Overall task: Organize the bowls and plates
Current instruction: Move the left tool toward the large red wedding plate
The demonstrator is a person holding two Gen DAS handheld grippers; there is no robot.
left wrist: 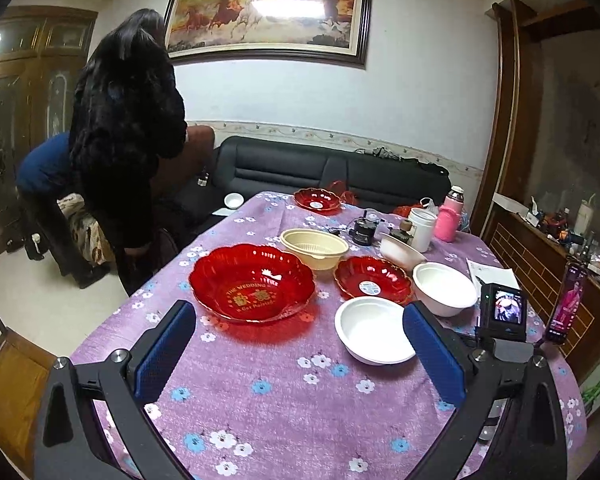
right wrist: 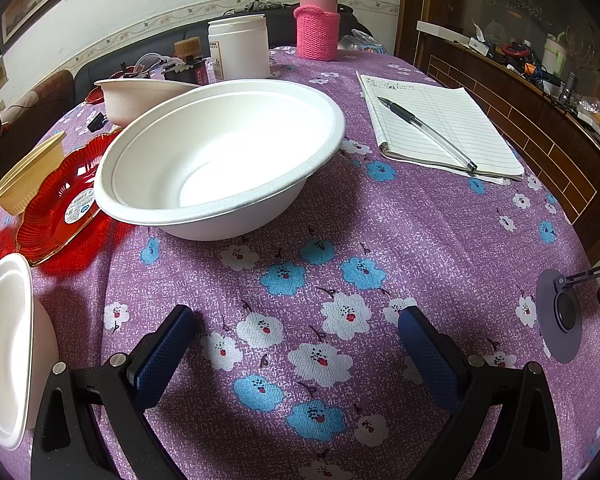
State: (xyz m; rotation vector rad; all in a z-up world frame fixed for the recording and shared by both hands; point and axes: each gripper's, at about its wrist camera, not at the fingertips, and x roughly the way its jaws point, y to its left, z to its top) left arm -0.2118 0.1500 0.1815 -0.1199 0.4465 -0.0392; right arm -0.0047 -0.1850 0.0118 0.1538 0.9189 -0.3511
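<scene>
In the left wrist view a large red plastic plate (left wrist: 252, 284) sits mid-table, a smaller red plate (left wrist: 372, 282) to its right, a third red plate (left wrist: 317, 199) far back. A cream bowl (left wrist: 314, 248) stands behind them. Two white bowls (left wrist: 374, 330) (left wrist: 444, 288) sit at right, a third white bowl (left wrist: 400, 250) behind. My left gripper (left wrist: 300, 336) is open and empty above the cloth. In the right wrist view my right gripper (right wrist: 296, 344) is open and empty, short of a white bowl (right wrist: 220, 156). Another white bowl (right wrist: 8, 352) is at the left edge.
A white jar (right wrist: 240, 46), pink-sleeved bottle (right wrist: 317, 20), notepad with pen (right wrist: 440, 128) and small clutter lie at the back right. A phone on a stand (left wrist: 566, 304) and a small screen (left wrist: 504, 308) stand at right. A person (left wrist: 116, 152) bends by the sofa.
</scene>
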